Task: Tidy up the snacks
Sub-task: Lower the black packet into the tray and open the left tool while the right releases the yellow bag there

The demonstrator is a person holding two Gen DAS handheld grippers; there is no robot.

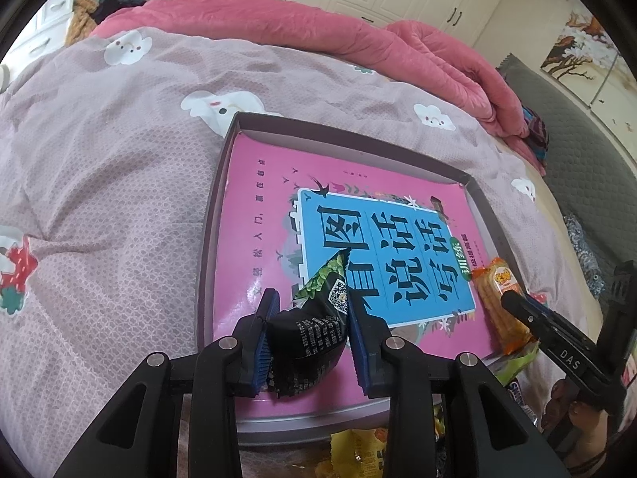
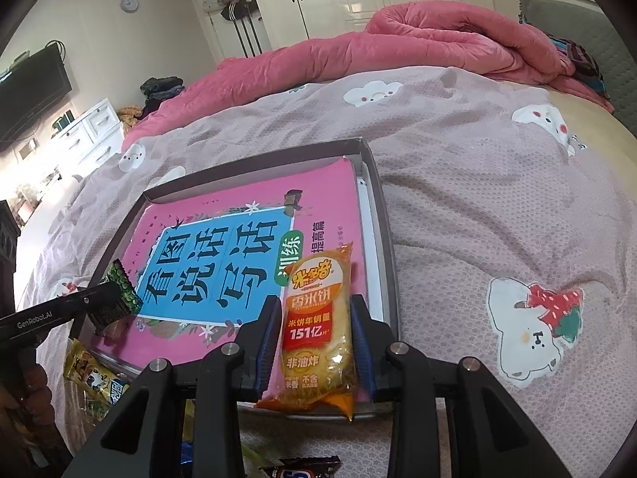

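A shallow dark box lies on the bed with a pink and blue book inside it. My left gripper is shut on a black and green snack packet, held over the box's near edge. My right gripper is shut on an orange rice cracker packet, held over the box's near right corner. In the left wrist view the orange packet and the right gripper show at the right. In the right wrist view the left gripper with the green packet shows at the left.
Several loose snack packets lie on the bed in front of the box, also visible in the left wrist view. A rumpled pink blanket lies across the far side of the bed. White drawers stand to the left.
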